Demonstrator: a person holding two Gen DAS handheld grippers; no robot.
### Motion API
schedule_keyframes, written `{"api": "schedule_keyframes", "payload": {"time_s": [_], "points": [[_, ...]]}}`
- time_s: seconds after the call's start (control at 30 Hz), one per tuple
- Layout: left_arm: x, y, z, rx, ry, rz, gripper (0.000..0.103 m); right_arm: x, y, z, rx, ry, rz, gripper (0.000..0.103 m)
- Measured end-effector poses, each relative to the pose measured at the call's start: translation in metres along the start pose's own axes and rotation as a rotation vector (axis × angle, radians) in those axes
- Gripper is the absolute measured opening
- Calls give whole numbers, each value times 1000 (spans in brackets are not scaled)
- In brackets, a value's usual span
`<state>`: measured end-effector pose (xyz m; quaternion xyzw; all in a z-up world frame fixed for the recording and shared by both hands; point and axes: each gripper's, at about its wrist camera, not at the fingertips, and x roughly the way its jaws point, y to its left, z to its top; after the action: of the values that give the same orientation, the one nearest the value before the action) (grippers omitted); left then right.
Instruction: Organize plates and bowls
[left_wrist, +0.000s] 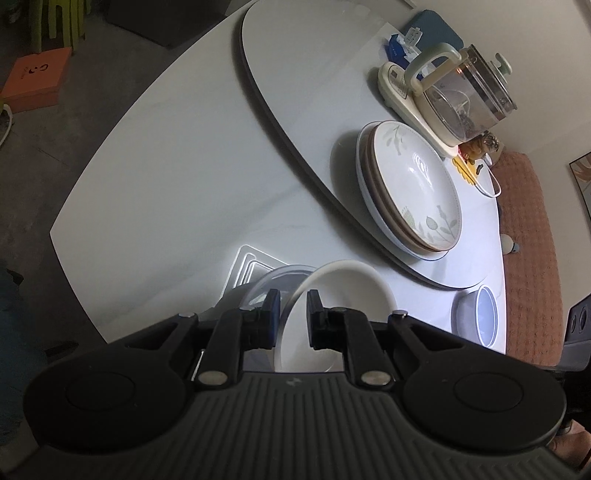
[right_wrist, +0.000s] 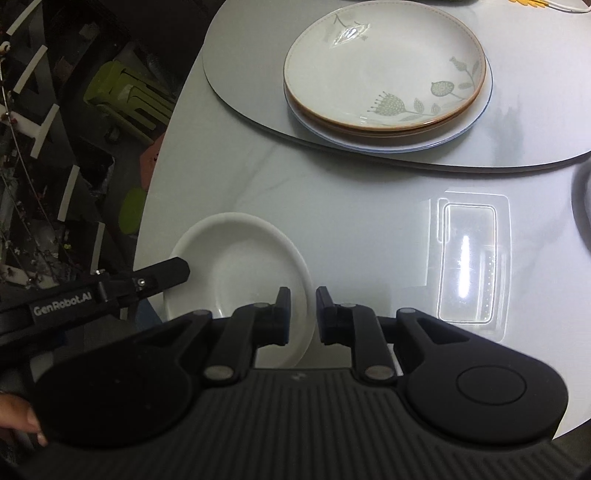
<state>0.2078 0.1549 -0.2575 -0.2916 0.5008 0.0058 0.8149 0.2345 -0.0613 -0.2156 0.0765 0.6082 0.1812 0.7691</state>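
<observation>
A plain white plate (left_wrist: 340, 295) (right_wrist: 236, 269) is held between both grippers over the near part of the white table (left_wrist: 166, 184) (right_wrist: 332, 192). My left gripper (left_wrist: 293, 314) is shut on one side of its rim. The left gripper's black finger (right_wrist: 173, 273) shows lying on the plate's left edge in the right wrist view. My right gripper (right_wrist: 303, 314) is shut on the opposite side of the rim. A stack of plates (left_wrist: 410, 184) (right_wrist: 384, 66), topped by a leaf-patterned one, sits on a raised grey round board (left_wrist: 295, 74) (right_wrist: 240, 74) farther back.
A clear plastic tray (right_wrist: 469, 258) (left_wrist: 251, 266) lies on the table beside the white plate. A blue bowl (left_wrist: 484, 314) stands near the table's right edge. A glass kettle (left_wrist: 461, 99) on its base stands behind the plate stack. The table edge drops to the floor at the left.
</observation>
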Motion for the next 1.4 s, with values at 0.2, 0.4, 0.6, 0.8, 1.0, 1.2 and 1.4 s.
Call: {"api": "schedule_keyframes", "payload": {"time_s": [0.2,0.4,0.6,0.8,1.0,1.2,1.4], "points": [[9,6,-3,2,11,17,17,8,-2,-2,21,-2,2,18],[3,-1,-7,40,22,38,45,-3,1,-4,22,-31,46,23],[-23,-19,-8,51,7,32,45,-35,11,-2,-25,-82,28,39],[-60,-38,-12,39,-28,14,45,-71,12,3,-62,-128,-4,39],[-92,-56,-20,67,-75,22,45,-98,6,5,-147,-203,8,39],[-114,-68,-30,70,-126,18,45,-118,2,0,-177,-254,29,40],[-120,-89,-36,92,-153,24,45,-133,-5,0,-215,-295,32,38]]}}
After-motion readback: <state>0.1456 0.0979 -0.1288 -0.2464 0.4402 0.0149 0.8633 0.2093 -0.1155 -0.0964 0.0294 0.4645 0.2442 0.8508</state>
